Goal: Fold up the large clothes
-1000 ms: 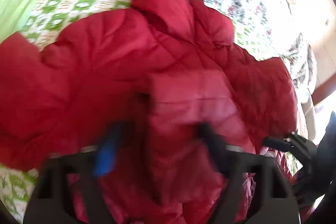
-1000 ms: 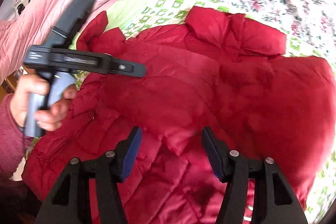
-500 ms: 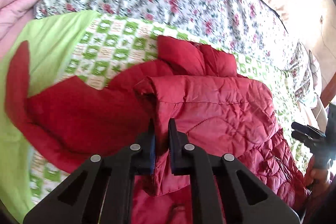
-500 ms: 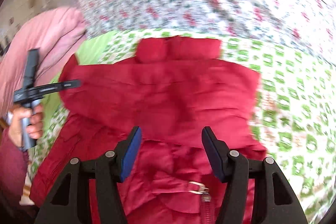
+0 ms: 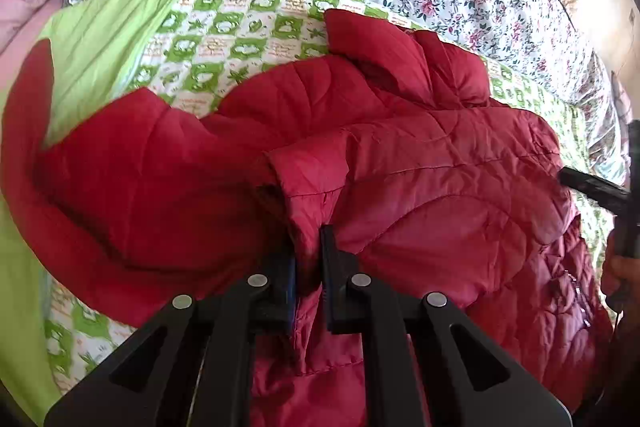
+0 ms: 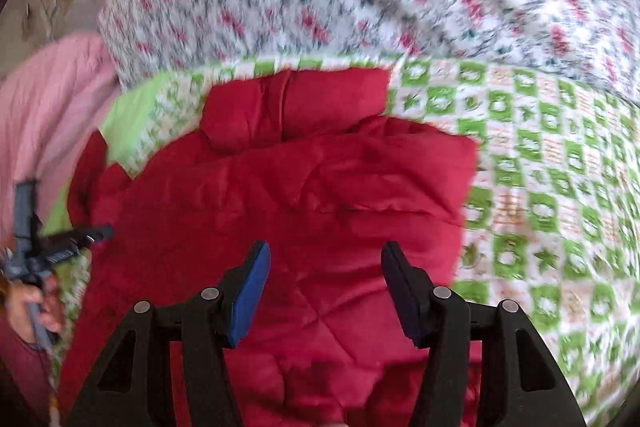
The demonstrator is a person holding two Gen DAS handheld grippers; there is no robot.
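Red quilted jacket (image 5: 400,167) lies spread on the bed's green-checked blanket (image 5: 224,27) | we judge a side fold is under way: left hand-held gripper (image 5: 308,267) clamps a jacket edge | right hand-held gripper (image 6: 324,291) hovers above, jaws apart | next: lay the pinched panel flat.

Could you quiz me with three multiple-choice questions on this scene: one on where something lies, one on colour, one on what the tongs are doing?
1. Where does the red quilted jacket lie?
A. on a green-and-white checked blanket
B. on a chair
C. on the floor

2. What colour is the bedding bunched at the far left?
A. blue
B. pink
C. black

3. How do the two tongs stand?
A. both open
B. both shut
C. left tongs shut on the jacket, right tongs open

Answers: 1 A, the blanket shows around the jacket. 2 B, the pink bedding is plain. 3 C, fabric is pinched in the left; the right gapes.
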